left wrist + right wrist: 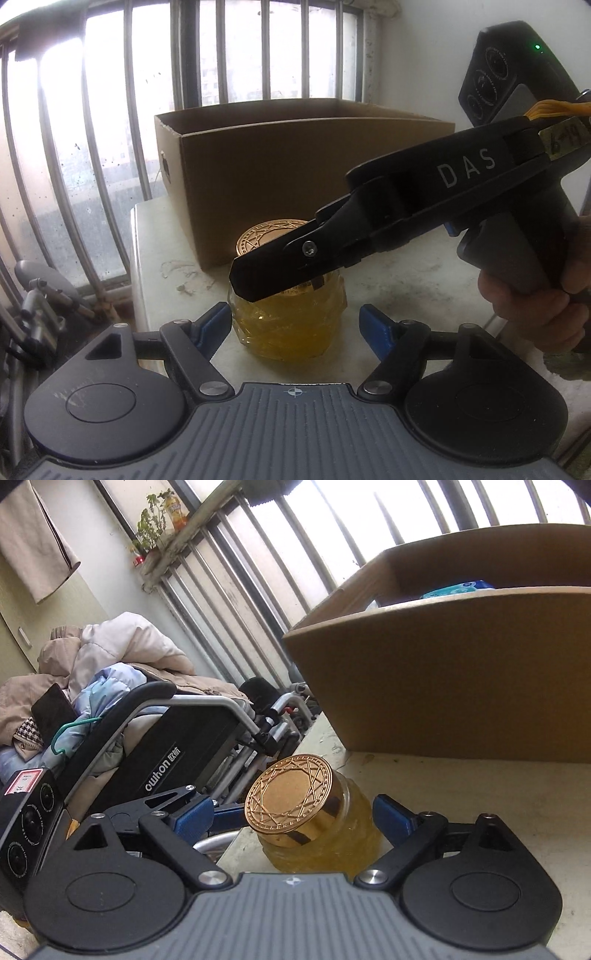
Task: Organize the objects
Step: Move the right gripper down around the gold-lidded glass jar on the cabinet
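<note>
Glass jar [290, 317] of yellow gel with a round gold lid is standing between the blue pads of both half-open, empty grippers, left gripper [291, 325] and right gripper [291, 819], so squeezing its body evenly seems best.

A squat glass jar [291, 325] of amber contents, capped by a gold lid [291, 794] embossed with a star pattern, stands upright on the tabletop at six o'clock of an open cardboard box [295, 177].

Gold-lidded jar [314, 819] between open jaws, box [443, 686] behind.
</note>
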Motion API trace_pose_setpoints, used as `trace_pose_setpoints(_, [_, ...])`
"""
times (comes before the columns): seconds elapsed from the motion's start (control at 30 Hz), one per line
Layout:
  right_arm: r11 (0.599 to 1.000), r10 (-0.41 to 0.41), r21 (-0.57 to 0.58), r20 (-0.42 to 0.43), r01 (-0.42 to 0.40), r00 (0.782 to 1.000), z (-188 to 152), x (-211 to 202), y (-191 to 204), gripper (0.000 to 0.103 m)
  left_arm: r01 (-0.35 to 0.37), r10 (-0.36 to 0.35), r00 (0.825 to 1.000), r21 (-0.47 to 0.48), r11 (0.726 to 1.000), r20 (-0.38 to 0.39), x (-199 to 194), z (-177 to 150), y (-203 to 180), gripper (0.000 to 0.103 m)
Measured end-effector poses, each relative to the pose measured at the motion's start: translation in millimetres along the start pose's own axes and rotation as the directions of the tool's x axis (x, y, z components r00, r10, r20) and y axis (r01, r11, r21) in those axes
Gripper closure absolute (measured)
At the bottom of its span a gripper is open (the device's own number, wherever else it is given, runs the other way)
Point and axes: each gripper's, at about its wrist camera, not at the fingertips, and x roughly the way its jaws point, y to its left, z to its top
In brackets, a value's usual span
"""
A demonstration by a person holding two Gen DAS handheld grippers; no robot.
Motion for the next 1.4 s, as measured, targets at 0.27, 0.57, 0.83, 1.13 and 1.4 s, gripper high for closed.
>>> trace_pose_setpoints(0.27, [0.995, -0.092, 0.047, 0.031, 0.090, 0.995, -16, -39, -17, 0.009, 0.155, -0.155, 0.988, 0.010, 0.988, 0.014, 6, -1, -24, 0.027])
trace_pose_setpoints(0.57, [0.988, -0.156, 0.013, 0.018, 0.156, 0.988, -22, -35, -18, 0.020, 0.113, -0.111, 0.993, 0.045, 0.993, -0.039, 16, 0, -28, 0.026])
trace_pose_setpoints(0.83, [0.987, -0.159, -0.010, 0.017, 0.160, 0.987, -21, -26, -20, 0.021, 0.089, -0.085, 0.995, 0.063, 0.994, -0.057, 27, -3, -37, 0.032])
trace_pose_setpoints(1.13, [0.988, -0.153, -0.018, -0.002, 0.153, 0.988, -25, -30, -15, 0.022, 0.099, -0.095, 0.993, 0.055, 0.994, -0.072, 21, -8, -37, 0.032])
trace_pose_setpoints(1.4, [0.986, -0.168, -0.013, -0.012, 0.168, 0.986, -24, -29, -13, 0.022, 0.102, -0.099, 0.994, 0.055, 0.993, -0.054, 24, -9, -38, 0.029])
